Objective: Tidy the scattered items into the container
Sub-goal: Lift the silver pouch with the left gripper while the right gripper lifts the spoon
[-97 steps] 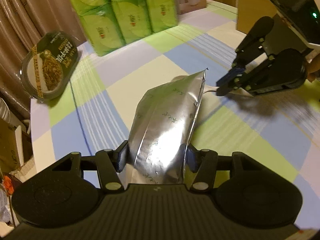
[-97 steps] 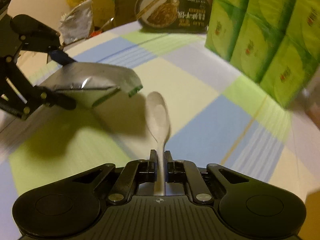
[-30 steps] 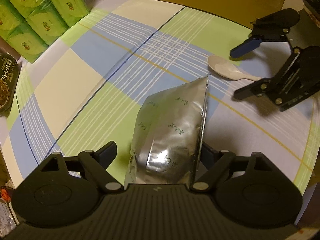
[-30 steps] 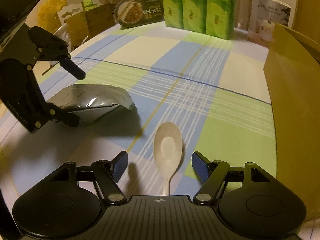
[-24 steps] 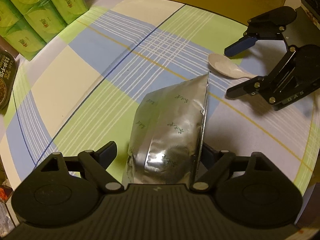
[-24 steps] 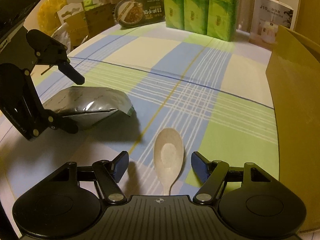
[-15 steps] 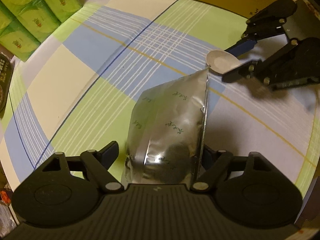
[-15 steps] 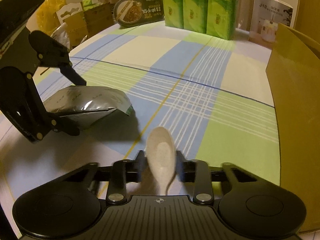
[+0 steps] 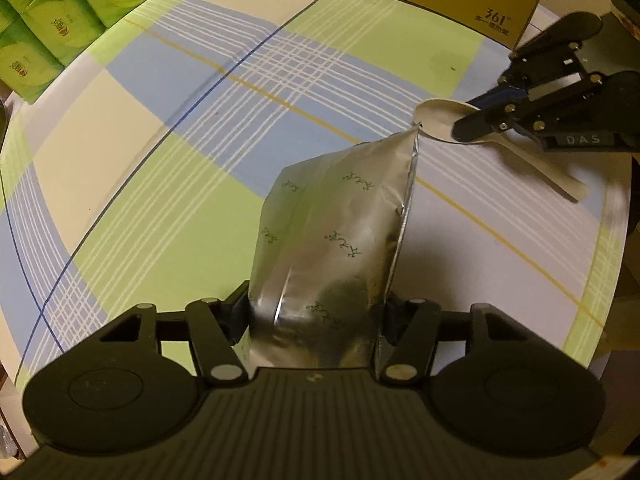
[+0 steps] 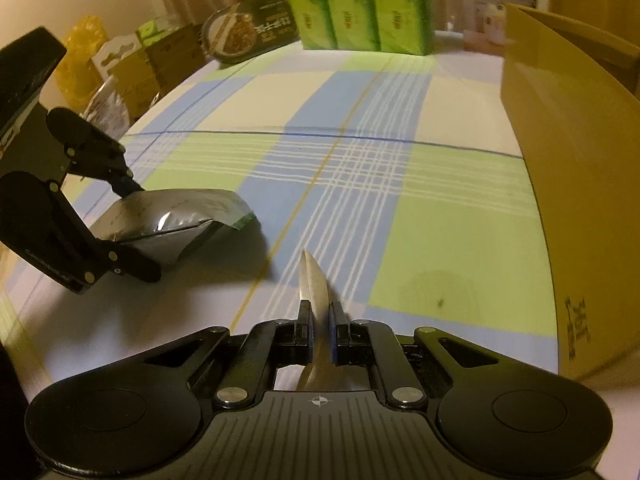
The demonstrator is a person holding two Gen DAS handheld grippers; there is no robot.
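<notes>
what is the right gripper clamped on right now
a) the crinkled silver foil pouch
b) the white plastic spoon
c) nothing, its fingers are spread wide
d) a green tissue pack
b: in the right wrist view the right gripper has its fingers pressed against the white plastic spoon, turned on edge between them, while the crinkled silver foil pouch sits in the left gripper.
</notes>
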